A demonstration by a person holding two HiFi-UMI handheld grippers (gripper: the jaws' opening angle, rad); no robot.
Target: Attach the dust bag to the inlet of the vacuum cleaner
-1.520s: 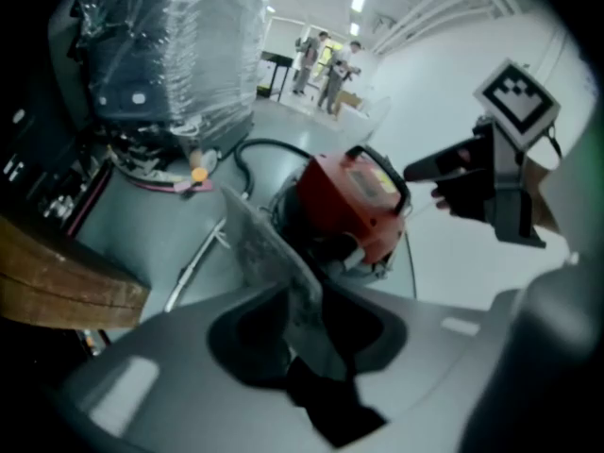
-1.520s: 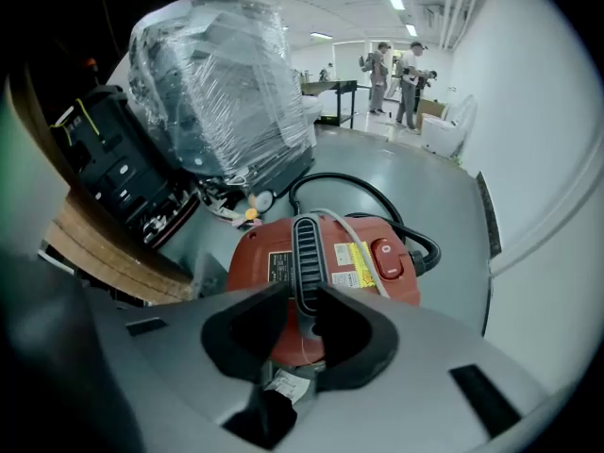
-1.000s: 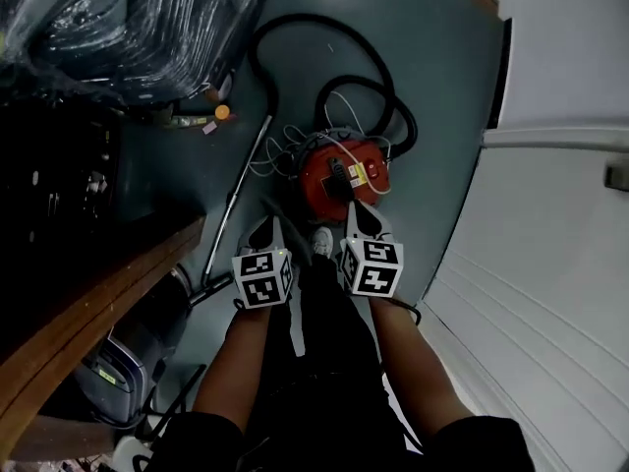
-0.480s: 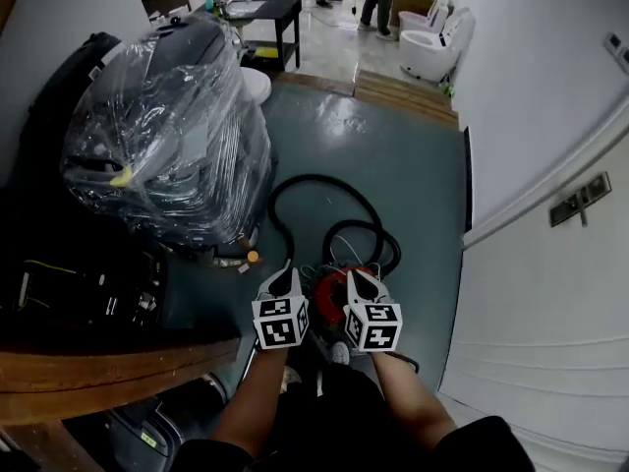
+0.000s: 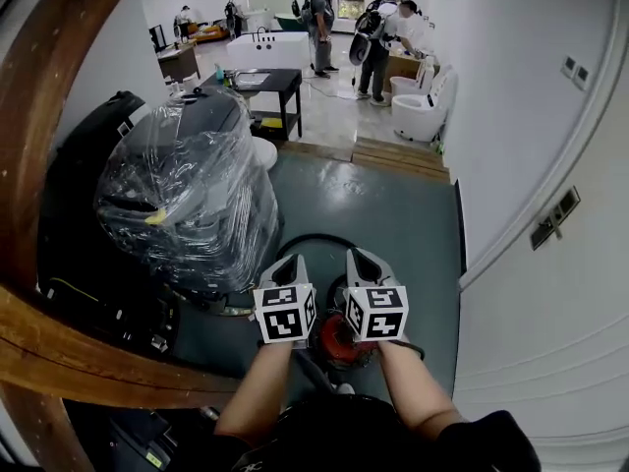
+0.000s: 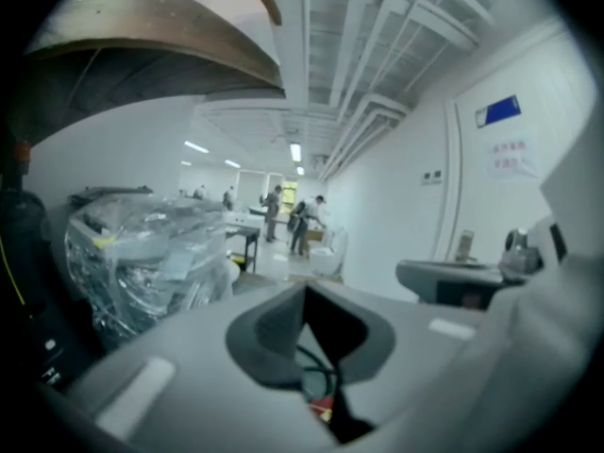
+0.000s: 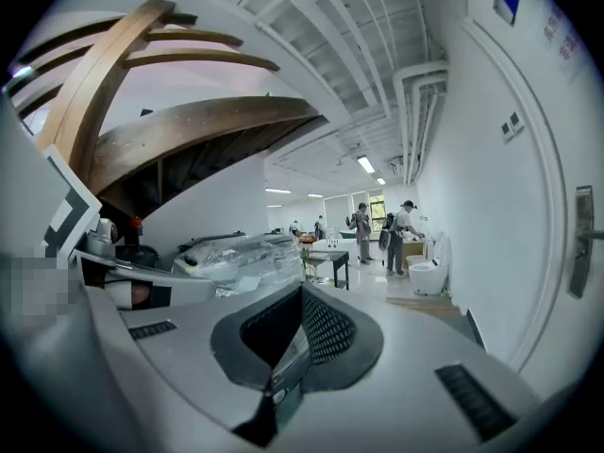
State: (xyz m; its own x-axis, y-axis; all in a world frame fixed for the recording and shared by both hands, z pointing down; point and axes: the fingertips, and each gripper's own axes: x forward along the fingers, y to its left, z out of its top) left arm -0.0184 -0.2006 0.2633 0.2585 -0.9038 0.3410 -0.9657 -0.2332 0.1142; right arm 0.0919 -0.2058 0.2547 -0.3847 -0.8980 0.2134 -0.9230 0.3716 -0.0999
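Note:
In the head view my left gripper [image 5: 292, 261] and right gripper [image 5: 360, 255] are held up side by side, both pointing away from me. The jaws of each are shut with nothing between them, as the left gripper view [image 6: 304, 295] and the right gripper view [image 7: 302, 295] show. The red vacuum cleaner [image 5: 339, 340] stands on the grey-green floor far below them, largely hidden behind the marker cubes. Its black hose [image 5: 305, 242] loops on the floor beyond. A sliver of the red vacuum cleaner [image 6: 323, 406] shows under the left jaws. No dust bag appears in any view.
A large plastic-wrapped machine [image 5: 192, 195] stands to the left. A curved wooden rail [image 5: 59, 116] runs close on the left, and a white wall [image 5: 550, 264] on the right. Farther off are a black table [image 5: 260, 82], a toilet [image 5: 423, 116] and several people [image 5: 319, 13].
Both grippers have risen together from just above the vacuum cleaner, staying shut. The head view has swung up from the floor to take in the room.

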